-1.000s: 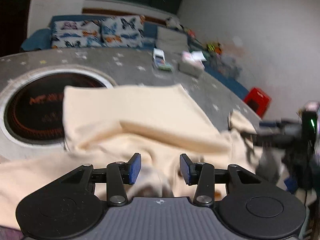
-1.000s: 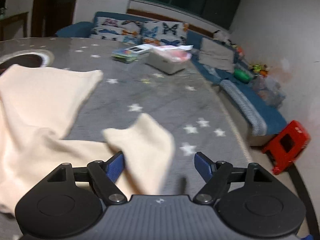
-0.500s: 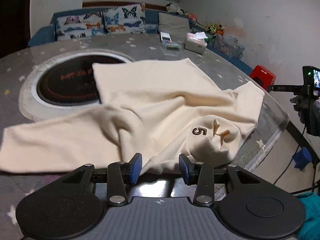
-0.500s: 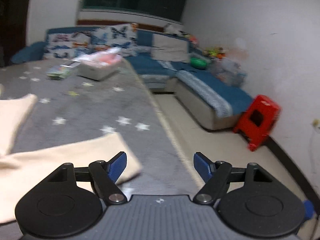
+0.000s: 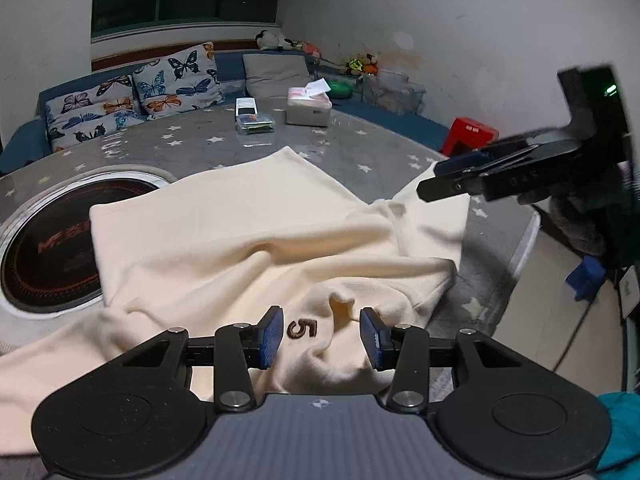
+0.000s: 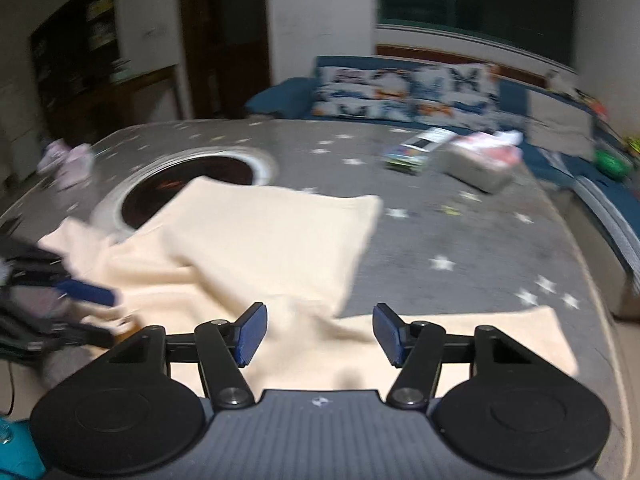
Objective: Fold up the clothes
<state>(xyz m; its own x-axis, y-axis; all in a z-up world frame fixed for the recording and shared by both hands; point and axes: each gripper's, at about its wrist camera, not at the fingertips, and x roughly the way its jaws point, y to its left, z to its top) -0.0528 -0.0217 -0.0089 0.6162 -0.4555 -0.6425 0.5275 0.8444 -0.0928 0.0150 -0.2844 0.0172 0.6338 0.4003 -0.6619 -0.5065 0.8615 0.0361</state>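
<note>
A cream sweatshirt [image 5: 248, 240] with a brown "5" [image 5: 302, 329] lies crumpled on the grey star-patterned table [image 5: 360, 152]. My left gripper [image 5: 322, 338] is open and empty, just above the cloth near the "5". My right gripper [image 6: 318, 334] is open and empty, above the garment's near edge [image 6: 280, 248]; one sleeve [image 6: 500, 332] lies to its right. The right gripper also shows in the left wrist view [image 5: 452, 176], over the sleeve. The left gripper shows blurred at the left edge of the right wrist view [image 6: 88, 312].
A round dark inset [image 5: 48, 248] sits in the table, partly under the cloth. A tissue box [image 5: 309, 110] and a small box of cards [image 5: 254, 122] stand at the far side. A blue sofa with butterfly cushions [image 5: 132, 96] and a red stool [image 5: 472, 136] lie beyond.
The right gripper has swung from facing the sofa and floor back over the sweatshirt. The left gripper has moved slightly forward over the cloth near the "5". Both stay open.
</note>
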